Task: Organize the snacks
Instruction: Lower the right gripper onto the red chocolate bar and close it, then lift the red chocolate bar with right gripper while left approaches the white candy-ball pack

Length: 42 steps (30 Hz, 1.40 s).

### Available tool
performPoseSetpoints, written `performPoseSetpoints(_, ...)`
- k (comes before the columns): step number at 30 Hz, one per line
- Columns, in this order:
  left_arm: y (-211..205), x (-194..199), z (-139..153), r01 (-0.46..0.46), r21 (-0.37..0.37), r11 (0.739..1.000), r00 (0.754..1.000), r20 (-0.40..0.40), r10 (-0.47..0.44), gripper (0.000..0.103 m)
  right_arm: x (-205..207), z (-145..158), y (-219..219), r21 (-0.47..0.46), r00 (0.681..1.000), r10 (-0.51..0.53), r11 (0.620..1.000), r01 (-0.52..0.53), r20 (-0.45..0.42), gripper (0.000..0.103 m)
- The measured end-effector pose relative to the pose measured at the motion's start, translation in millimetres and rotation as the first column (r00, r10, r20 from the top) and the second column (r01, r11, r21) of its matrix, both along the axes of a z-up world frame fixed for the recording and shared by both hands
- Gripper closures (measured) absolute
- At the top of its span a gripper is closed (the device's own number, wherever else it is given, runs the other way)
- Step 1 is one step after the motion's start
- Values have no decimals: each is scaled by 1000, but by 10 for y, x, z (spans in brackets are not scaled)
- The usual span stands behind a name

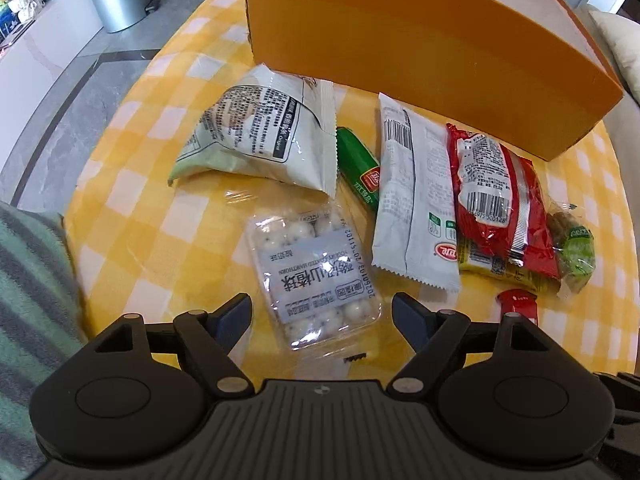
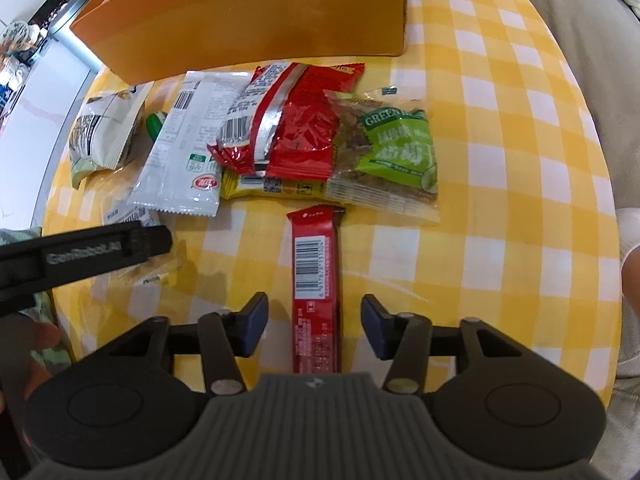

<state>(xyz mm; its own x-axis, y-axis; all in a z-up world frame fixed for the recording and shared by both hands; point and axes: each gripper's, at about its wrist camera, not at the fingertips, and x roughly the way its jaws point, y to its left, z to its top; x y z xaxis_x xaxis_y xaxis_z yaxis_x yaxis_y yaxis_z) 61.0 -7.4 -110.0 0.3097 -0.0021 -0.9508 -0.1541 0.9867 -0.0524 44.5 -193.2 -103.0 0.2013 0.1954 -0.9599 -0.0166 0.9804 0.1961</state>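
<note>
The fingers (image 1: 239, 312) of the left gripper (image 1: 322, 314) are spread wide, one on each side of a clear pack of white balls (image 1: 314, 274), and they do not press on it, so nothing is held. The fingers (image 2: 256, 320) of the right gripper (image 2: 315, 322) are partly spread too, with a long red bar (image 2: 316, 280) lying between them, but there is a gap on both sides, so the bar just rests on the table (image 2: 500, 160). Both grippers point down at the table, and I think that is so each one can come down over a snack and pinch it. All the snacks are out on the yellow checked cloth, none seem to be put away yet. A big orange box (image 1: 420, 40) stands at the back, close behind them, and it is probably where they should go, but its inside is hidden. Near the box lie a puffy white-and-green bag (image 1: 260, 136), a small green stick (image 1: 358, 168) and a flat white packet (image 1: 412, 196). A red packet (image 2: 288, 120) lies on top of a yellow packet (image 2: 272, 188), and a green nut bar (image 2: 384, 148) leans against them. The pile is messy, so the loose snacks in front look easiest to take first. The clear pack looks slippery and may slide when squeezed.
</note>
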Motion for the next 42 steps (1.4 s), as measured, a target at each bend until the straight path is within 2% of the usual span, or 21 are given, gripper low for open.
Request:
performPoseSetpoints(9, -22, 101, -71, -17, 30, 999, 1000, -23, 17, 10, -11, -18, 69, -35, 1000, -1, 999, 2, 28, 46)
performPoseSetpoints(11, -37, 108, -80, -14, 37, 999, 1000, -24, 15, 8, -21, -21, 107, -55, 999, 5, 999, -4, 33, 46)
performPoseSetpoints(13, -63, 105, -86, 3, 32, 999, 1000, -28, -2, 1, -24, -21, 149, -76, 999, 21, 997, -18, 35, 46)
performPoseSetpoints(19, -136, 73, -98, 24, 60, 998, 1000, -19, -23, 0, -44, -21, 238, -130, 998, 54, 990, -48, 43, 47)
performPoseSetpoints(22, -139, 63, -103, 26, 60, 998, 1000, -8, -25, 0, -48, -15, 256, -156, 997, 66, 986, -58, 47, 54)
performPoseSetpoints(24, -160, 44, -108, 38, 65, 997, 999, 0, -38, 0, -56, -10, 268, -182, 996, 73, 981, -63, 53, 66)
performPoseSetpoints(28, -162, 48, -109, 72, 48, 996, 997, -21, -72, 0, -56, 2, 272, -197, 994, 88, 978, -75, 61, 81)
performPoseSetpoints(31, -154, 20, -93, 95, 47, 994, 995, -22, -94, 2, -59, 2, 275, -198, 994, 93, 977, -79, 62, 81)
performPoseSetpoints(34, -152, 2, -54, 114, 47, 992, 993, -23, -113, 13, -62, 6, 275, -188, 994, 92, 979, -80, 59, 81)
performPoseSetpoints(42, -86, -51, 37, 135, 12, 991, 990, -48, -134, 17, -94, 33, 264, -158, 995, 90, 984, -81, 52, 82)
